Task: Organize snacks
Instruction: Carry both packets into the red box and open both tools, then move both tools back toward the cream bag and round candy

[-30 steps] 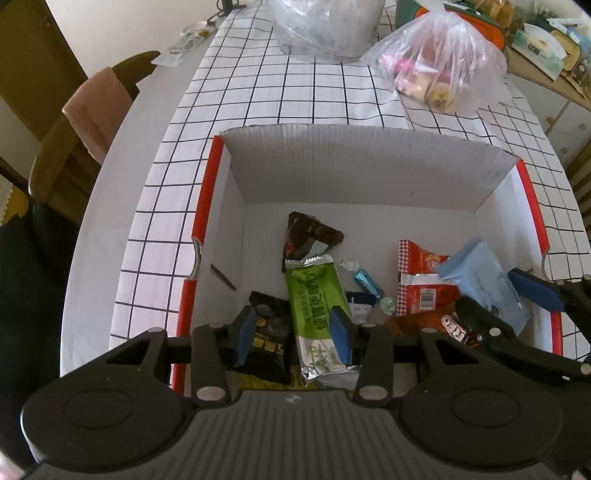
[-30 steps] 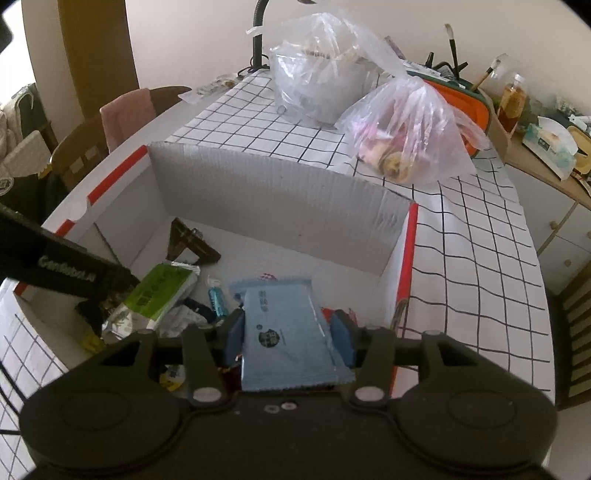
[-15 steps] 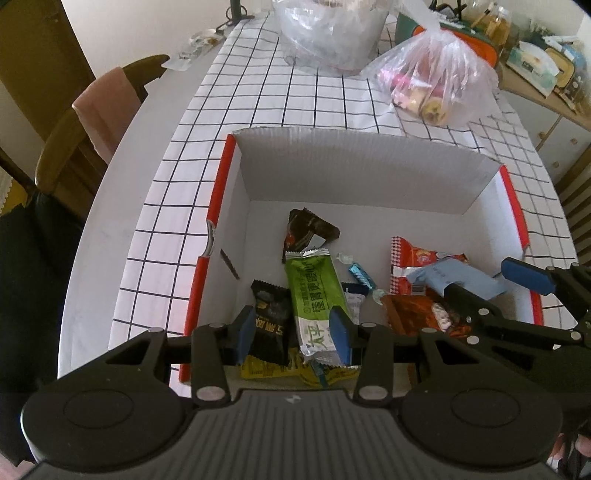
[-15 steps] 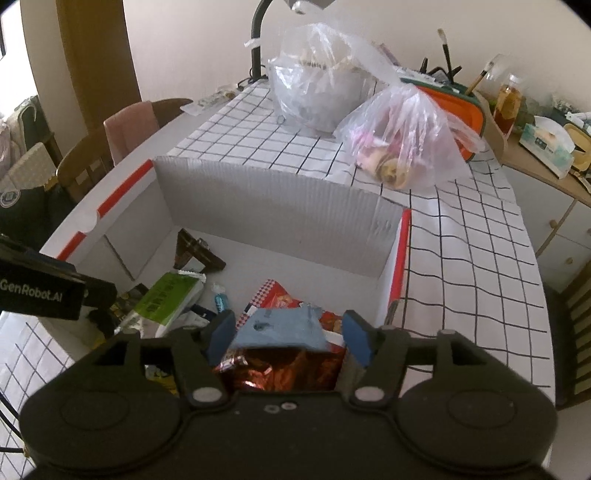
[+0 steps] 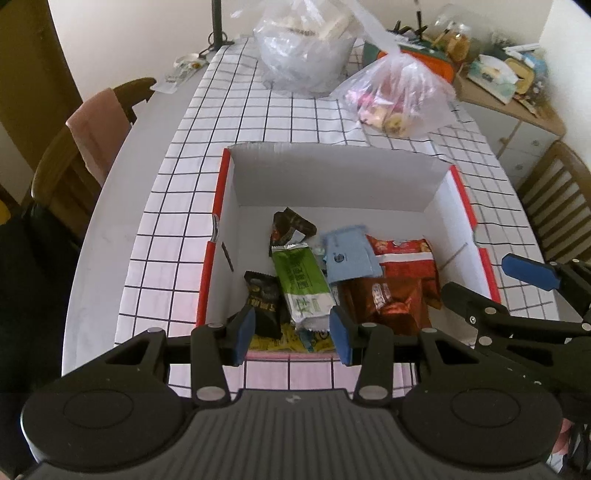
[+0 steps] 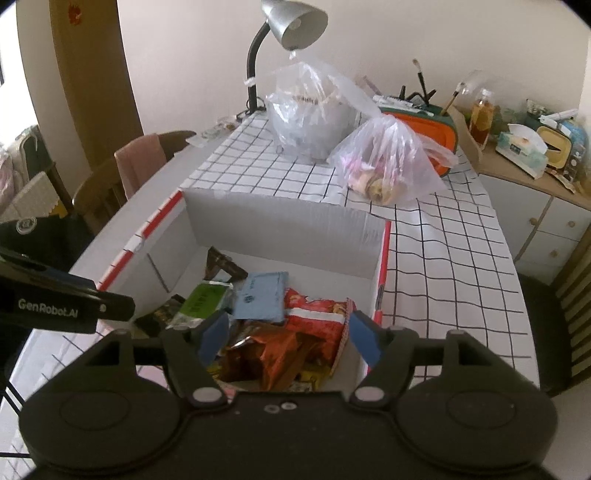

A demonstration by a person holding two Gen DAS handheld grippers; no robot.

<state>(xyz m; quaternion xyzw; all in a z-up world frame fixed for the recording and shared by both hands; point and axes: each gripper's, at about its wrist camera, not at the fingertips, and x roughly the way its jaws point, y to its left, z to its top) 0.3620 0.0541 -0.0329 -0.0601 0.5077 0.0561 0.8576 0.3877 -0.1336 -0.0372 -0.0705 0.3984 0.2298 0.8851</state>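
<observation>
box is white corrugated cardboard, matt, w/ red edges. Snack wrappers inside are glossy plastic/foil: green bar shiny w/ silver crimped ends, orange-brown bag crinkly metallic, black packet semi-gloss, light blue pack looks more matt. Table has a smooth checked cover, prob plastic or cloth. Clear bags thin crinkly plastic. Lamp shade brushed metal. Chair is varnished wood

Both wrist cameras look steeply down from close above the snack box; the left views from its left, the right from its right, sharing its contents.
</observation>
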